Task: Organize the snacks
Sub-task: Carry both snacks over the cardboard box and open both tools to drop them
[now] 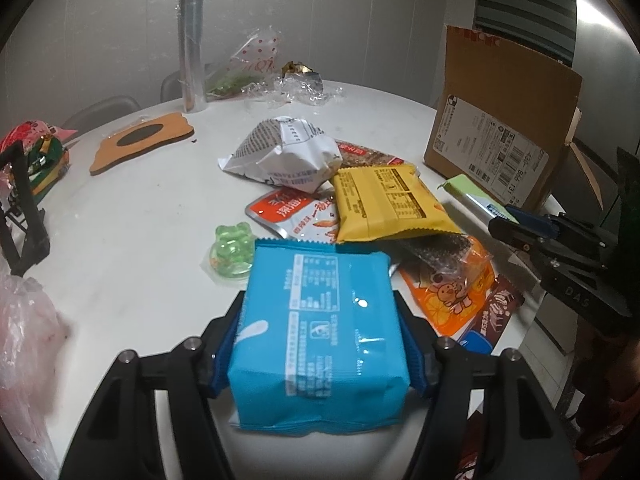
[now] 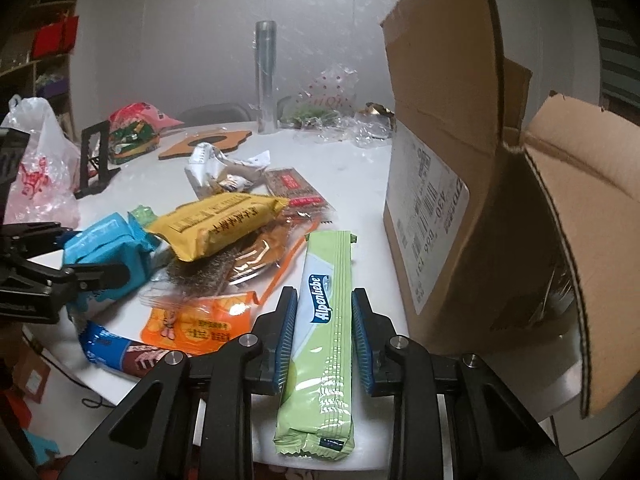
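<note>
The white table is seen spread with loose snacks, well ahead of both sets of jaws. The open cardboard box is found ahead and to the right of the right jaws, its opening turned toward them and its flaps spread; it is judged the likely container for the snacks, though nothing can be seen inside it.

The blue snack pack is clamped by the left gripper, both pads being pressed against its sides, and it is held above the table with its printed back face upward. The yellow snack pack is seen just ahead of those jaws, lying on top of the pile, with an orange packet ahead and to their right.

The long green Alpenliebe candy stick is framed by the right gripper. Its long axis is run straight along the fingers, pointing forward, and the blue pads are set close along its two long sides; whether they are pressing on it or just short of it cannot be told.

The box is judged nearer to the right gripper than to the left, so a rightward swing of the candy stick toward the opening is expected.
</note>
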The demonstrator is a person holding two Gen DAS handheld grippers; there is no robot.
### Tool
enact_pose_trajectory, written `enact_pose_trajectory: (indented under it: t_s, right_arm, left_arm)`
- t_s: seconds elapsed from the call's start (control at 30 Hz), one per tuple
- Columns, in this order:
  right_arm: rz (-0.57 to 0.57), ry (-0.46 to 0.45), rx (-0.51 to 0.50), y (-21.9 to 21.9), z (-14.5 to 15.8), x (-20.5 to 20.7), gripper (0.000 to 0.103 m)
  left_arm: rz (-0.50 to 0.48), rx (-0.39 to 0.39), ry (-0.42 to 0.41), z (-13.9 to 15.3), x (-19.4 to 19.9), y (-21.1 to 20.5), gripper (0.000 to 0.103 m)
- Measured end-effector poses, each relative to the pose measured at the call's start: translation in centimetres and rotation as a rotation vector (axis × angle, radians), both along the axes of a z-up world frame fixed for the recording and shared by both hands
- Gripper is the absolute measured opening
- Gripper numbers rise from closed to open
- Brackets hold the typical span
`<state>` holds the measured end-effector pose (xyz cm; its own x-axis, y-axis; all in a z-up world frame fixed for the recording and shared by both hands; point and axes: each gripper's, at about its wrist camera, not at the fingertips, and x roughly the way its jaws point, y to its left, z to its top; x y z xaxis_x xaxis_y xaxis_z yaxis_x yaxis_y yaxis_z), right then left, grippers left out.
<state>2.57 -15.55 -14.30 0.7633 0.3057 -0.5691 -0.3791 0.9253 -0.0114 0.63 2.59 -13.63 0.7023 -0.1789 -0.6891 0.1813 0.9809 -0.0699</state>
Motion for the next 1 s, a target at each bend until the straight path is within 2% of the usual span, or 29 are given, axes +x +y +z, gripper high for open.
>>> enact_pose_trajectory:
  t_s: [0.17, 0.63, 0.87, 1.0]
  right_arm:
    - [0.028, -0.035, 0.005, 0.4, 1.3, -0.9, 0.023]
    - [0.137, -0.155, 0.022, 2.3, 6.9, -1.7, 0.023]
    - [0.195, -0.202, 0.057, 2.3, 9.8, -2.0, 0.023]
    - [0.225, -0.239, 0.085, 1.3, 12.3, -2.2, 0.023]
  left_arm:
    - [0.013, -0.016, -0.004, 0.6, -0.1, 0.6, 0.063]
    - [0.012, -0.008, -0.139, 6.1, -1.8, 0.6, 0.063]
    - [0.0, 0.018, -0.248, 11.0, -2.2, -0.4, 0.063]
    - [-0.043, 0.003, -0.298, 14.3, -1.6, -1.9, 0.063]
